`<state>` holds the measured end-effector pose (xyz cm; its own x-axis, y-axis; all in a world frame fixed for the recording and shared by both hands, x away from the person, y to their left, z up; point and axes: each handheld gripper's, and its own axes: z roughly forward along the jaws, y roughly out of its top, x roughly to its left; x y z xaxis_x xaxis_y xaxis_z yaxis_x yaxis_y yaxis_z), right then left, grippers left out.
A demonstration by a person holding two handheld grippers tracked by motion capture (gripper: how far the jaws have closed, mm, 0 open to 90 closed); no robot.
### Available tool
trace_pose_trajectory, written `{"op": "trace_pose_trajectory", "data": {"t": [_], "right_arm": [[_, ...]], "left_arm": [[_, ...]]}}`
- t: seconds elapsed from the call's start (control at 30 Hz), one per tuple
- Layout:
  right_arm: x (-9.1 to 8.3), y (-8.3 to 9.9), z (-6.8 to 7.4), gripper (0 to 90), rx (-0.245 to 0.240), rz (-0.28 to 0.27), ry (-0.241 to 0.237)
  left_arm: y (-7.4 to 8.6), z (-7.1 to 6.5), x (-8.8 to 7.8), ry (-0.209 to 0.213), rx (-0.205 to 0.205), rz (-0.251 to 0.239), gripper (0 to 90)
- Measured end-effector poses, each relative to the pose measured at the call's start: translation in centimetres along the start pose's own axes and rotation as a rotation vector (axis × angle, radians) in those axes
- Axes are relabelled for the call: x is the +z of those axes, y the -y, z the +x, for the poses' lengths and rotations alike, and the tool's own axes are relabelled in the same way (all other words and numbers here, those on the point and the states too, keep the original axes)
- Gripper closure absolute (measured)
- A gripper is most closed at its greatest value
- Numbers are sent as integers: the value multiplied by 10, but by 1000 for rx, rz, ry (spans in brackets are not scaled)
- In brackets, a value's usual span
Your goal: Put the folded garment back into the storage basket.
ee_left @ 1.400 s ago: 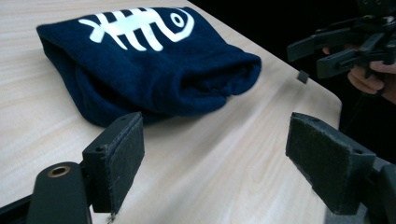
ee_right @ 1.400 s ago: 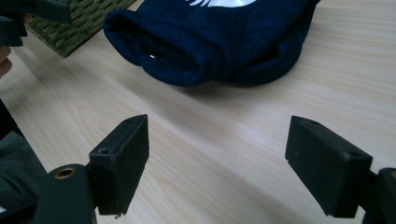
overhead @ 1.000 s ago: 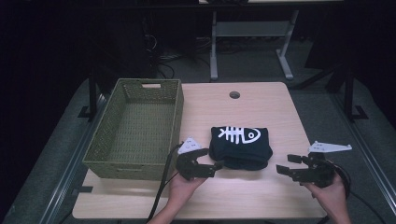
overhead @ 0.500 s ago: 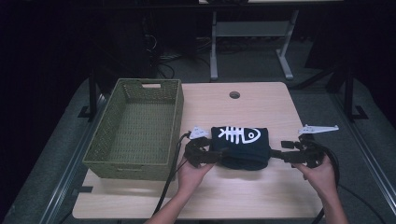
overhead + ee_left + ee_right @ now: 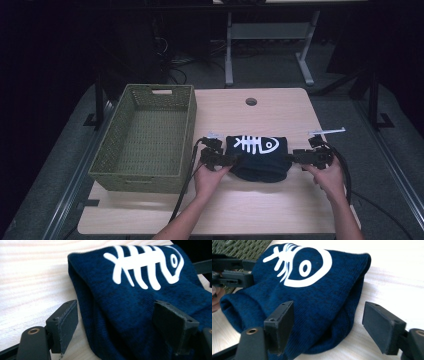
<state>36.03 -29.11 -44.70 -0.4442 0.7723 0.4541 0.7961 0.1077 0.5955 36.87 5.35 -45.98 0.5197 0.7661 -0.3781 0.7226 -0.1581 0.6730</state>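
High view: a folded shirt (image 5: 257, 157) with a white fishbone print lies near the front of the surface (image 5: 280, 107), just beside an empty basket (image 5: 145, 137) on its left. The left claw (image 5: 234, 160) has come to the shirt's left end and the right claw (image 5: 290, 158) to its right end. Nothing is lifted yet; the likely work, moving the shirt into the basket, is barely begun.

Left gripper view: the left claw (image 5: 120, 322) stands open, its jaws straddling the shirt's (image 5: 140, 307) edge with the pads not pressing.

Right gripper view: the right claw (image 5: 329, 325) is open too; its jaws have just been closing, with the shirt's (image 5: 312, 302) folded end between them but not yet pinched. Gripping, lifting and placing all remain.
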Motion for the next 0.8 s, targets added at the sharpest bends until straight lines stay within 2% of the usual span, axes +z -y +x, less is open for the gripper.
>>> {"op": "trace_pose_trajectory", "data": {"t": [0.23,0.33,0.4,0.43,0.47,0.5,0.53,0.8], "right_arm": [[14,2,-4,325,21,32,14],[16,2,-3,340,27,34,22],[16,2,0,373,23,29,37],[16,3,0,384,5,27,46],[17,2,2,393,12,31,50],[18,2,2,397,2,33,59],[20,3,3,403,15,46,65],[24,5,3,460,38,53,66]], "left_arm": [[2,4,6,12,-17,24,235],[4,6,8,35,-20,24,248],[4,6,8,38,-17,25,251],[4,6,9,40,-19,23,256],[5,6,9,45,-20,24,263],[5,6,9,50,-20,26,272],[5,5,9,55,-19,26,301],[6,7,11,115,-39,35,408]]}}
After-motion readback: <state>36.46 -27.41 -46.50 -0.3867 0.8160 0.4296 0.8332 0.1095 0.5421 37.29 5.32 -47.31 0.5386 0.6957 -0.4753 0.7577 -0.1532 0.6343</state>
